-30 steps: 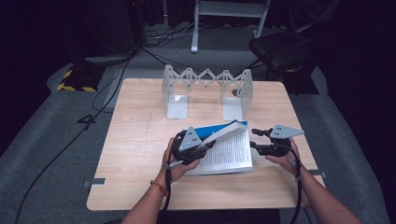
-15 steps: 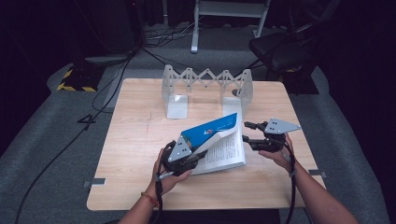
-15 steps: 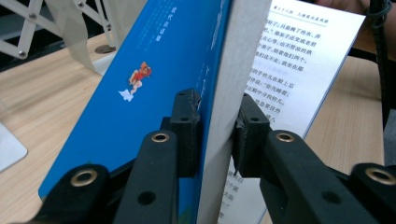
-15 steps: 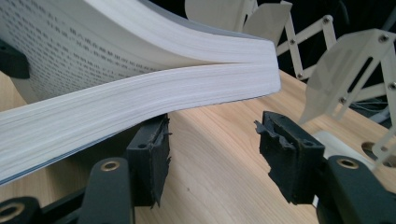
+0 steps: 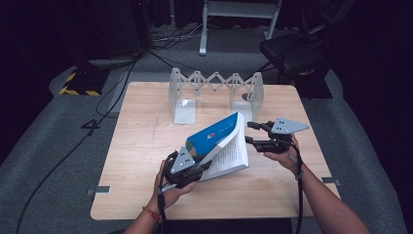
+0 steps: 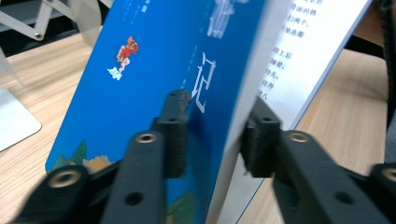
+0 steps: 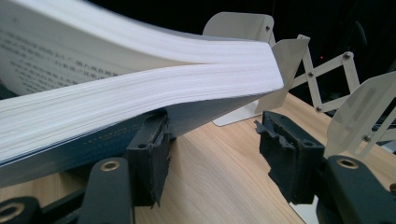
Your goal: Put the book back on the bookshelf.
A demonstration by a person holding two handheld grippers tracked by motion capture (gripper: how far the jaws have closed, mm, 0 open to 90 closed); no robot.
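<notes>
Your left tool [image 5: 187, 165] is clamped on the blue front cover and the block of pages under it, near the lower edge of the book [image 5: 219, 146]; in the left gripper view the two pads [image 6: 175, 133] press from either side of that bundle. Your right tool [image 5: 255, 134] stands wide, holding nothing, just beside the fore-edge, with one jaw tucked under the lifted pages in the right gripper view and the other out in free air.

That book is a thick paperback, half open and tilted up off the table [image 5: 146, 146], its printed pages facing your right tool. Judge it as moderately heavy and floppy: the page block [image 7: 154, 88] already sags in a curve between your tools. A glossy cover may slip, so grip deep, close to the spine, and not on a few loose leaves, which could tear or crease.

Beyond your right tool, at the far side of the table, stands an expandable metal book rack [image 5: 214, 90] with upright end plates. Its slots look empty, though some of the middle is hidden behind the raised cover.
</notes>
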